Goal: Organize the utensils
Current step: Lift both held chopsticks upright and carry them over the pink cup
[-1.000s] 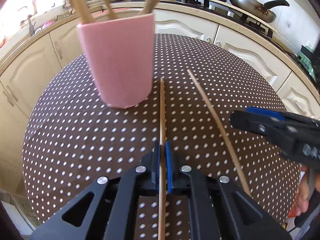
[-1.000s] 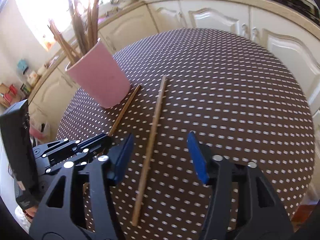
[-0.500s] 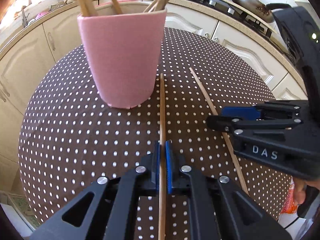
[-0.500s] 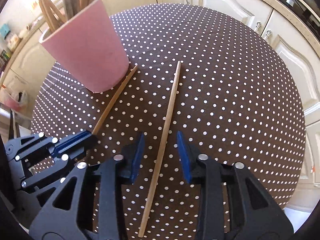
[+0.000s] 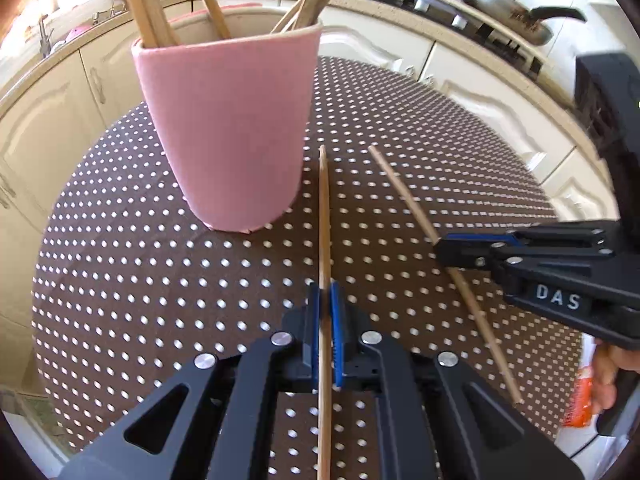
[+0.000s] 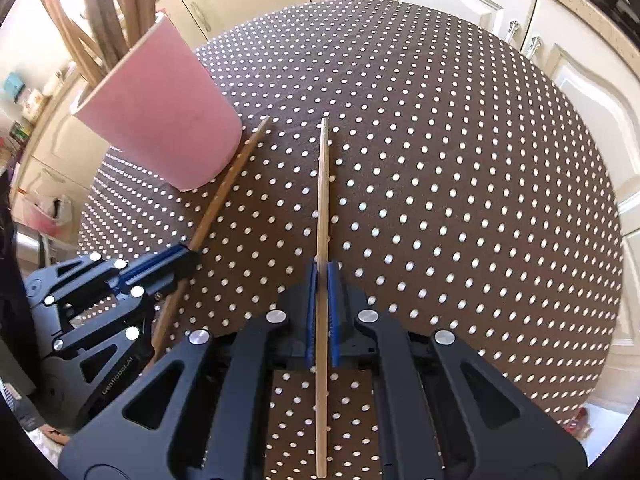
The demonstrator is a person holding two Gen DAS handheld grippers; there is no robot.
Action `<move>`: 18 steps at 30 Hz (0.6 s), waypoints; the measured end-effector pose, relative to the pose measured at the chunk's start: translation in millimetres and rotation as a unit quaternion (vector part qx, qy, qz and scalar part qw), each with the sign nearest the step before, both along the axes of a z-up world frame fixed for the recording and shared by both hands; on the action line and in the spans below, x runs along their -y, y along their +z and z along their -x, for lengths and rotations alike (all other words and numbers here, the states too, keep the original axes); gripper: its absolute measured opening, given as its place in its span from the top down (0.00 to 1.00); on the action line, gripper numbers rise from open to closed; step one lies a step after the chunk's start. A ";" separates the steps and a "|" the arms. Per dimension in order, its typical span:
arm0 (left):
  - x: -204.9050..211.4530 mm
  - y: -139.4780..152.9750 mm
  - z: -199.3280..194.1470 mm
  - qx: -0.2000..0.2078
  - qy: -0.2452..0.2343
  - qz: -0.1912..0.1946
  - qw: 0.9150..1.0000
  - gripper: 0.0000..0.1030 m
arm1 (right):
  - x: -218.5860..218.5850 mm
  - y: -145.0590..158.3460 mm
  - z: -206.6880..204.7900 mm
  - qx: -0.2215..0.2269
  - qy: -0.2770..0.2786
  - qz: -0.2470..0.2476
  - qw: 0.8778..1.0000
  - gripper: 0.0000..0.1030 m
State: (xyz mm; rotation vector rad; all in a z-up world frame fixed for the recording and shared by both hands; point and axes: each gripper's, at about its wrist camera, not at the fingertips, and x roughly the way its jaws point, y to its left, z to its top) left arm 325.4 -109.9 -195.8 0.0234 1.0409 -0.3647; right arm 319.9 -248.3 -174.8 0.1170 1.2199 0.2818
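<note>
A pink cup point(image 5: 228, 128) holding several wooden chopsticks stands on the round brown dotted table point(image 5: 120, 280); it also shows in the right wrist view point(image 6: 160, 120). My left gripper point(image 5: 325, 292) is shut on a wooden chopstick point(image 5: 324, 208) whose tip points past the cup's right side. My right gripper point(image 6: 322, 272) is shut on a second chopstick point(image 6: 322, 184). In the left wrist view the right gripper point(image 5: 460, 250) clamps that second chopstick point(image 5: 400, 188). In the right wrist view the left gripper point(image 6: 176, 260) holds the first chopstick point(image 6: 228, 184) beside the cup.
Cream kitchen cabinets point(image 5: 480, 92) curve around the table's far side. A stove with a pan point(image 5: 508, 12) sits on the counter at the back right. An orange packet point(image 5: 580, 396) lies off the table's right edge.
My right gripper came down over the second chopstick and shut on it. My left gripper moved closer to the cup, still holding its chopstick.
</note>
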 end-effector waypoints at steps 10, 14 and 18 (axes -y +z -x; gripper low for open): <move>-15.7 38.7 56.1 0.116 -0.030 0.075 0.990 0.94 | 36.9 40.7 68.7 0.124 -0.040 -0.082 0.988 0.94; -30.4 60.6 73.3 0.172 -0.014 0.116 0.978 0.94 | 41.4 67.0 100.3 0.196 -0.044 -0.094 0.975 0.94; -42.7 75.4 93.3 0.212 0.002 0.124 0.969 0.94 | 29.9 91.6 118.5 0.258 -0.049 -0.091 0.961 0.94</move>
